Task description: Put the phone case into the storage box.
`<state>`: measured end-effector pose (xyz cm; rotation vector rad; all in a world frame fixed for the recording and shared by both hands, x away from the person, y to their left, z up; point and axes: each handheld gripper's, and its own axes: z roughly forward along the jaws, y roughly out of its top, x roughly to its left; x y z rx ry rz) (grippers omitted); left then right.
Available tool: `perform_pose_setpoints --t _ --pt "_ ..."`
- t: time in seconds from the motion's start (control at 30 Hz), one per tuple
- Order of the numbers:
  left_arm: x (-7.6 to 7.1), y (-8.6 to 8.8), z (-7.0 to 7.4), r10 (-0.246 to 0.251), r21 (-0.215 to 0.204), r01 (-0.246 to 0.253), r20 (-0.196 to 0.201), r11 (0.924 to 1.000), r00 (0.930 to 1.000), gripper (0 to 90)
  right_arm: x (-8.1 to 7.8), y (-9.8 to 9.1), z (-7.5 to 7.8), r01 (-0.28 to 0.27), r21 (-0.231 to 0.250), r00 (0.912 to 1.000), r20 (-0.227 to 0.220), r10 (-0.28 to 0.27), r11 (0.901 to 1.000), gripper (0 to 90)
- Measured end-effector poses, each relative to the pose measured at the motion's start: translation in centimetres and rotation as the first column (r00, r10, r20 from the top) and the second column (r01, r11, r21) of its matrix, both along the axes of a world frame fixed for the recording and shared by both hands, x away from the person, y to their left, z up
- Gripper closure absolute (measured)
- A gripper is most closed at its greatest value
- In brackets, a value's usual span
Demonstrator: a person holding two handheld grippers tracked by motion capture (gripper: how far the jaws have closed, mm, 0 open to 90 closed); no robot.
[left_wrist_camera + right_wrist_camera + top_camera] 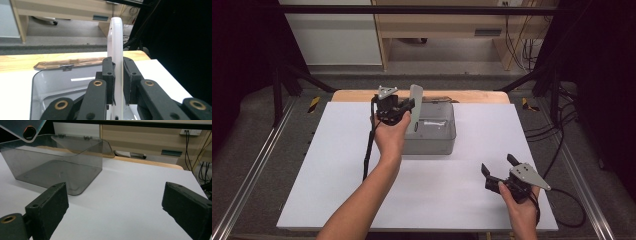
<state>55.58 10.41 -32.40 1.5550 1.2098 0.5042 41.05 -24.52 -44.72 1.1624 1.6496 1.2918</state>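
Over the left rim of the grey box [432, 145], your left gripper [408, 107] is clamped on a flat white plate [416, 107], which stands on edge and rises above the jaws. From the left gripper view, both pads press flat on either face of that plate [116, 50], and its lower end drops down inside the box [57, 90]. What the plate is I can't say for sure from these angles; it looks like a thin, round-cornered white panel, possibly a divider or a small tray.

At the near right corner of the tabletop [337, 165], your right gripper [498, 167] hovers just above the white surface with its jaws spread wide and nothing between them. It sits well apart from the box. In the right gripper view, the translucent box [62, 170] stands ahead and to the left on the tabletop [130, 195], and its hinged clear lid [100, 145] is folded back behind it, lying over the wooden edge at the far side. That same lid [70, 63] shows as a brownish flap beyond the box in the left gripper view.
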Motion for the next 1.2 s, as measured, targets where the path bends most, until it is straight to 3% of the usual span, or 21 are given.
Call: perform_pose_setpoints --t 0.17,0.57,0.8,1.2 --pt "1.0 0.2 -0.8 0.021 0.007 -0.02 -0.027 0.9998 0.9994 81.1 -0.1 0.3 -0.1 -0.014 -0.012 0.9998 -0.01 0.014 0.9998 5.6" --pt "1.7 0.2 -1.4 0.086 -0.038 -0.089 -0.071 0.9953 0.9937 81.1 -0.3 0.4 0.1 -0.037 -0.003 0.9993 -0.009 0.037 0.9993 5.4" --pt "2.3 0.5 -2.0 0.104 -0.027 -0.108 -0.112 0.9938 0.9882 81.1 -0.3 0.6 0.1 -0.051 -0.003 0.9986 -0.013 0.051 0.9987 5.3" --pt "3.2 0.5 -2.9 0.149 -0.007 -0.152 -0.149 0.9883 0.9775 81.1 -0.4 1.4 0.1 -0.107 0.002 0.9941 -0.019 0.107 0.9943 5.2"
